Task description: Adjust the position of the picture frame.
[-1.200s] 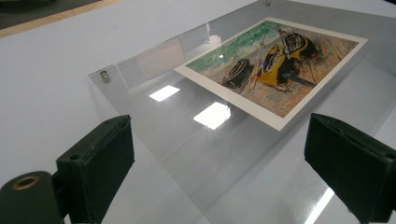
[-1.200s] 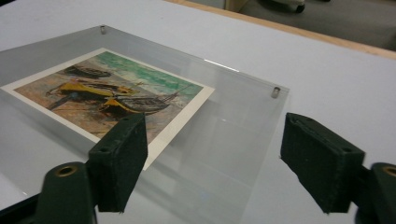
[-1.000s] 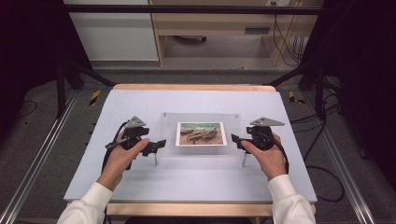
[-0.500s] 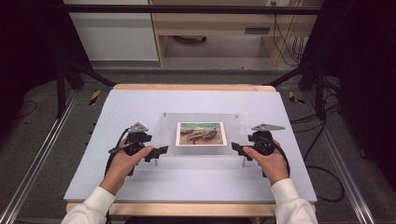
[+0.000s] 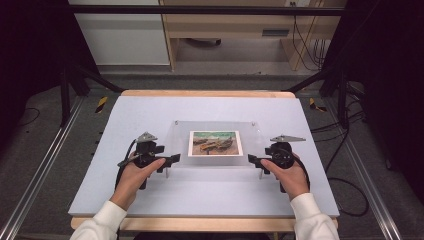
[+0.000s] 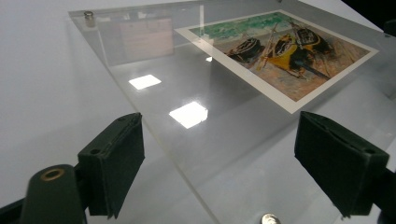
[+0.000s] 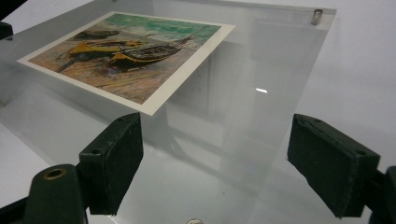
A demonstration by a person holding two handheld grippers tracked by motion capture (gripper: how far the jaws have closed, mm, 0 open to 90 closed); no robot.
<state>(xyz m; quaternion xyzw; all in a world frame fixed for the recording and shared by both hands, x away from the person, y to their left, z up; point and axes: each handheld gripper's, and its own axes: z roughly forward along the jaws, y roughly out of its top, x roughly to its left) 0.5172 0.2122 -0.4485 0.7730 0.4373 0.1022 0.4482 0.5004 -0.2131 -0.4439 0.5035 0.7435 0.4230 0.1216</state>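
Observation:
A clear acrylic plate [image 5: 255, 135] on short metal standoffs lies flat mid-table, with a print of beached boats [image 5: 215, 143] under it. My left gripper [image 5: 172, 160] is at the plate's near left corner. Its jaws have just been closing but stand wide; in the left gripper view [image 6: 219, 158] the plate's edge [image 6: 187, 154] runs between the pads, untouched. My right gripper [image 5: 252, 161] is at the near right corner. Its jaws have just been opening, and in the right gripper view [image 7: 217, 163] the plate [image 7: 243, 116] lies between them, clear of the pads.
The plate sits on a pale board [image 5: 125, 125] over a wooden table. A metal standoff [image 6: 88, 17] marks the far left corner, another [image 7: 316, 16] the far right. Cables [image 5: 345, 150] trail off the right side; dark frame rails flank the table.
Both hands have drifted slightly toward me beside the plate's near corners. The plate and print have not moved.

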